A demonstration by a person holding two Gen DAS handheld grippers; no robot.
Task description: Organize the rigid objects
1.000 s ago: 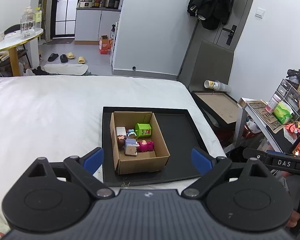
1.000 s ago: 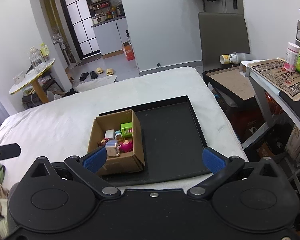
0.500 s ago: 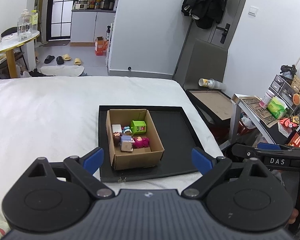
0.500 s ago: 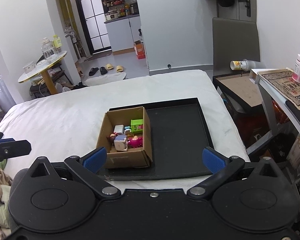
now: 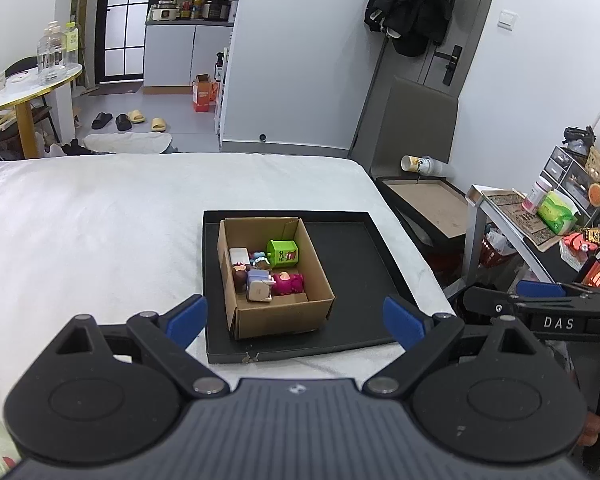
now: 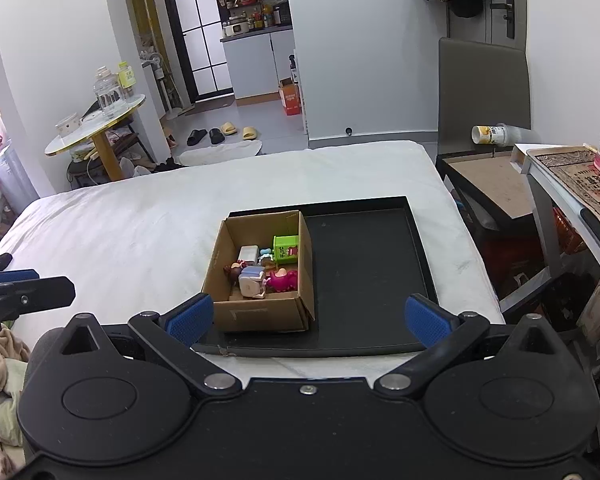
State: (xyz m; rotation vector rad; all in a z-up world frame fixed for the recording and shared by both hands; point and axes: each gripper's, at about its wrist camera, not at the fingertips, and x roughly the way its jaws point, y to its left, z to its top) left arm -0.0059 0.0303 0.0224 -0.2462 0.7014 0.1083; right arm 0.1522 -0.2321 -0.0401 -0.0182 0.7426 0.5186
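Note:
An open cardboard box [image 5: 278,316] [image 6: 260,314] stands in the left half of a black tray [image 5: 352,264] [image 6: 364,256] on a white bed. Inside it lie several small toys: a green cube [image 5: 283,252] [image 6: 286,246], a pink figure [image 5: 287,283] [image 6: 282,279], a white block [image 5: 240,256] [image 6: 249,255] and a pale blue-white toy [image 5: 259,285] [image 6: 252,282]. My left gripper [image 5: 296,322] is open and empty, held back from the tray's near edge. My right gripper [image 6: 308,319] is open and empty, also short of the tray.
The white bed [image 5: 80,220] [image 6: 132,224] spreads left of the tray. A dark side table [image 5: 424,200] [image 6: 488,176], a grey chair and a cluttered shelf [image 5: 540,220] stand to the right. The other gripper shows at each view's edge [image 5: 548,312] [image 6: 20,296].
Both grippers have pulled back and up from the tray, so the box looks smaller and farther. Both stay open and empty.

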